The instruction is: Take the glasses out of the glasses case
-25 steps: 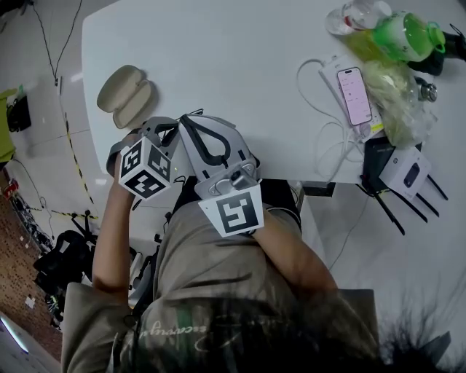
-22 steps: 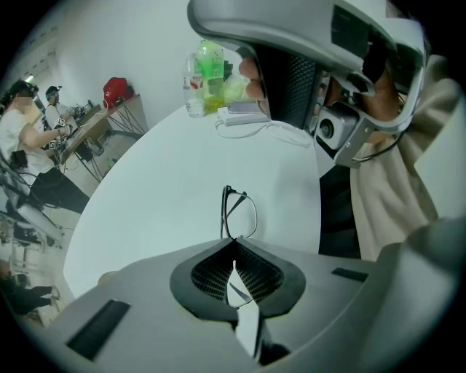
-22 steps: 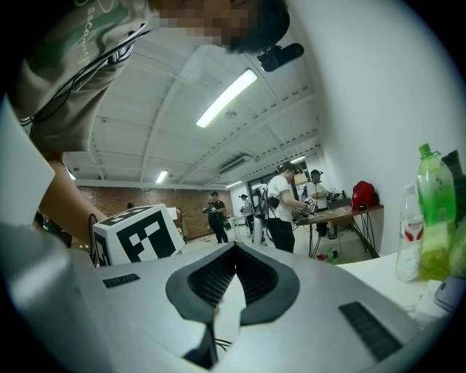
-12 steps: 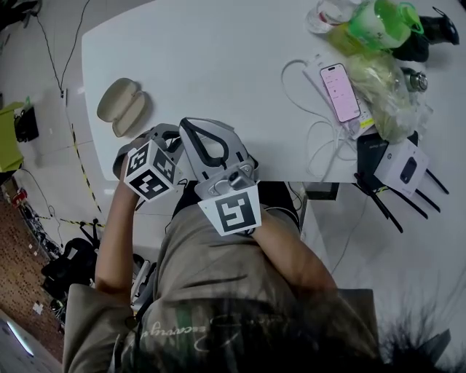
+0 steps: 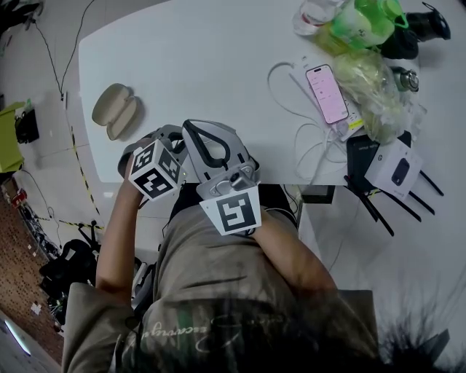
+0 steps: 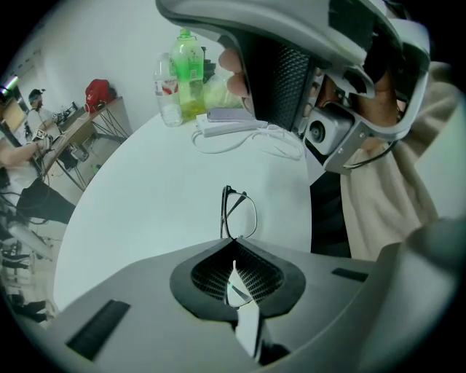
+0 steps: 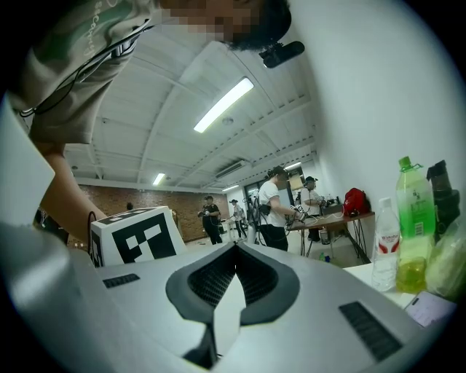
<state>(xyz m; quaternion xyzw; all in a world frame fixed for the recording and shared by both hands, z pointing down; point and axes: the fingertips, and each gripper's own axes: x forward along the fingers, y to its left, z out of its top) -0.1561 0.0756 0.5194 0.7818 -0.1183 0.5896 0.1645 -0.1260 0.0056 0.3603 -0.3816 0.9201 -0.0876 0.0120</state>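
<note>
1. Plainly, the left gripper [image 6: 233,244] has its fingers closed on the glasses [image 6: 242,216]; one lens sits pinched between the finger pads, and the other lens and the dark thin frame stick out past the fingertips, edge-on and upright above the white surface [image 5: 218,65].
2. Out of the glasses case [image 5: 115,111], then, the glasses hang over the near part of the surface, not touching it as far as the left gripper view shows.
3. The case lies open near the left end of the surface, its two beige shells side by side, well apart from both grippers.
4. The right gripper [image 7: 234,251] has its fingers shut together with nothing between them; its view looks out level across the room, past a marker cube and towards people at desks.
5. In the head view both grippers sit close together at the near edge of the surface, marker cubes side by side; the left forearm [image 5: 116,233] runs up from the lower left, bare; the right forearm [image 5: 291,255] is bent in front of the body.
6. At the far right of the surface lie a phone [image 5: 325,93] and a green bottle [image 5: 357,18], among other clutter, well away from the fingers.
</note>
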